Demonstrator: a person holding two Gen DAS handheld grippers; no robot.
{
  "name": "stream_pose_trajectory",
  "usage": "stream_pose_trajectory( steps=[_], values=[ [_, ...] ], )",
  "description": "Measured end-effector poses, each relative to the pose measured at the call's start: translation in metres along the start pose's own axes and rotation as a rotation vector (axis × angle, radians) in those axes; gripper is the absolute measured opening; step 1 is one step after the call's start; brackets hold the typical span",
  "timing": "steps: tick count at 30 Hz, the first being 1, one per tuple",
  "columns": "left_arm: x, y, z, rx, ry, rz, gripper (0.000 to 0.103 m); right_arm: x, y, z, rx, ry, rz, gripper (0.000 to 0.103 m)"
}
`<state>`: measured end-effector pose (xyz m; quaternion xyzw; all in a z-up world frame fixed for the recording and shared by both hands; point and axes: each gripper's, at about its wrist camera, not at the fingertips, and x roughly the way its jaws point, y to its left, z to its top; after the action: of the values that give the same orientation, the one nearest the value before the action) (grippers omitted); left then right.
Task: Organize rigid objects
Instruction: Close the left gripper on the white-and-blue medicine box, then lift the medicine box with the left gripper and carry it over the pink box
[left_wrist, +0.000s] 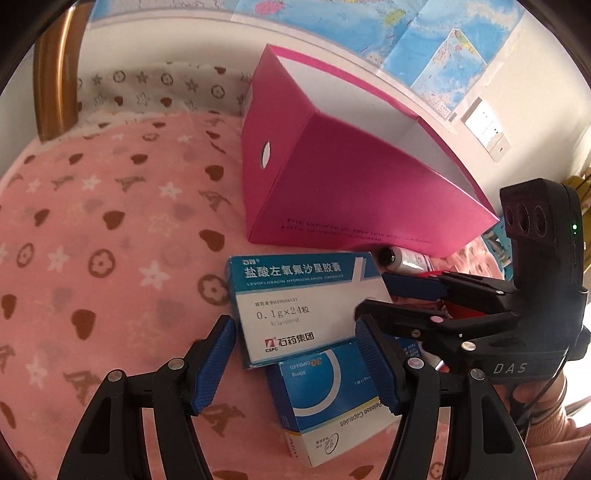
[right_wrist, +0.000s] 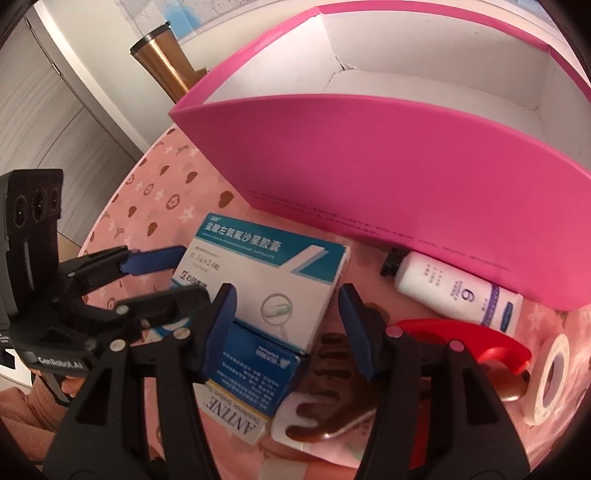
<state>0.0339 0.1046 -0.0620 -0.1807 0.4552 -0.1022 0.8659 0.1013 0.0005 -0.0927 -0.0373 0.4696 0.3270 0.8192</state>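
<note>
A teal-and-white medicine box (left_wrist: 303, 306) (right_wrist: 266, 280) lies on top of a blue capsule box (left_wrist: 332, 402) (right_wrist: 251, 373) on the pink patterned blanket. My left gripper (left_wrist: 295, 365) is open and straddles the top box, with a pad close beside each long side; no press shows. My right gripper (right_wrist: 288, 325) is open too, over the same box's near right corner, with a gap at its right pad. Each gripper shows in the other's view, the right gripper (left_wrist: 391, 295) at the box's right edge, the left gripper (right_wrist: 173, 273) at its left edge.
An open pink carton (left_wrist: 351, 184) (right_wrist: 406, 166) with a white inside stands just behind the boxes. A white bottle (right_wrist: 454, 291) lies at its foot. A red handle (right_wrist: 461, 336), a tape roll (right_wrist: 554, 376) and a brown comb (right_wrist: 332, 387) lie to the right. A copper tumbler (right_wrist: 166, 62) stands behind.
</note>
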Motion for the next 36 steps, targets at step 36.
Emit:
stream_pose_trajectory(
  steps=[36],
  values=[
    [-0.077, -0.094, 0.06, 0.217, -0.256, 0.023, 0.068, -0.137, 0.007, 0.019, -0.095, -0.324, -0.003, 0.061]
  ],
)
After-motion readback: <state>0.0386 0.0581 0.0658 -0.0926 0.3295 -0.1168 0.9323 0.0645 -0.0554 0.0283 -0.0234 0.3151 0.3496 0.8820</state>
